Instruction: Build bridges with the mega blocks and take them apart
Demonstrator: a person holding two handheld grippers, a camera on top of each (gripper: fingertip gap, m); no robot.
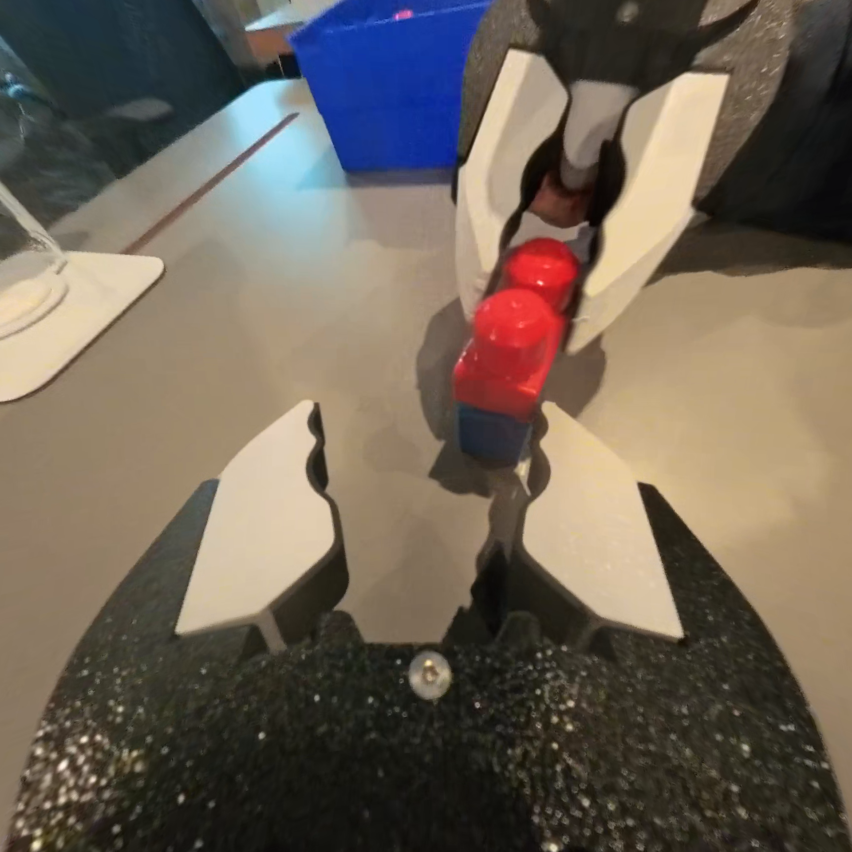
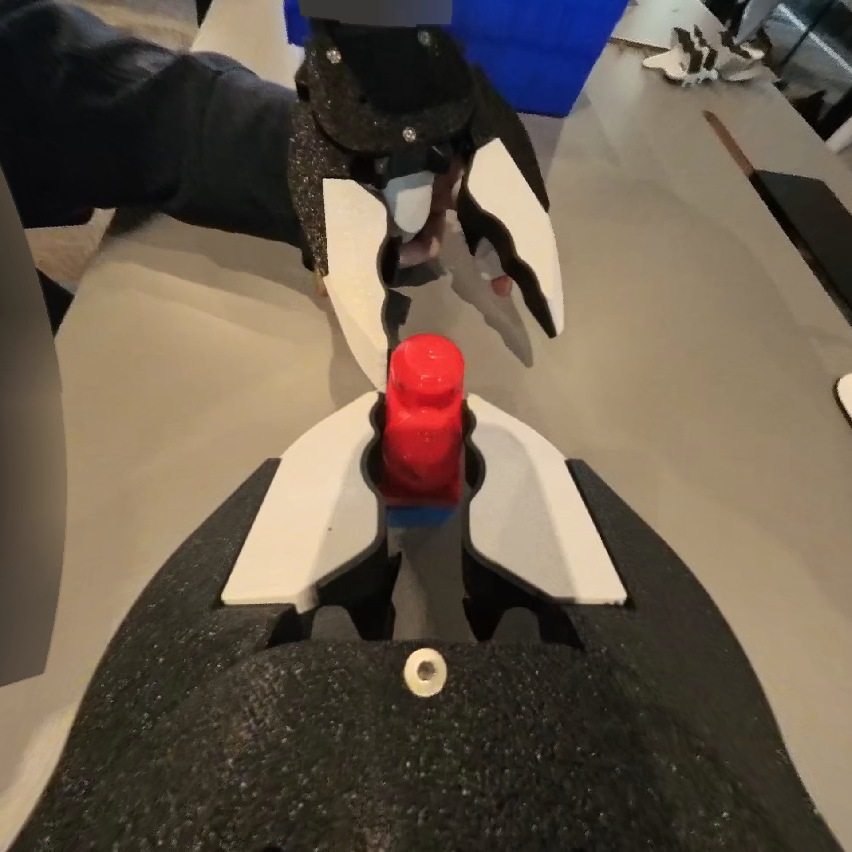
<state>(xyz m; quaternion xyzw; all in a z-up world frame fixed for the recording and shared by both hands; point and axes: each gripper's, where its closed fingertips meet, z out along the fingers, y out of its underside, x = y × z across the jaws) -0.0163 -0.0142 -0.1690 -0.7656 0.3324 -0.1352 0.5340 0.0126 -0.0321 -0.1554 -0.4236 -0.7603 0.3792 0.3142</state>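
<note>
- Currently, at the far left of the left wrist view, note the clear glass vessel standing on a white flat base on the grey table.
- Behind, at the far centre, locate the blue bin; a pink object shows inside it, too blurred to identify.
- Observe your left gripper: its fingers are spread wide and grip nothing. The right-hand fingertip sits just beside the blue block; whether it touches cannot be told.
- Find the task's thing right of centre: the red block, with two round studs, sits directly on top of the blue block, and the stack stands on the table.
- Check your right gripper: its fingers are pinching the red block from both sides at its far end in the left wrist view. In the right wrist view, the red block fills the gap between the pads, with the blue block just below.
- Note the dark sleeve at the left of the right wrist view, behind the left gripper.
</note>
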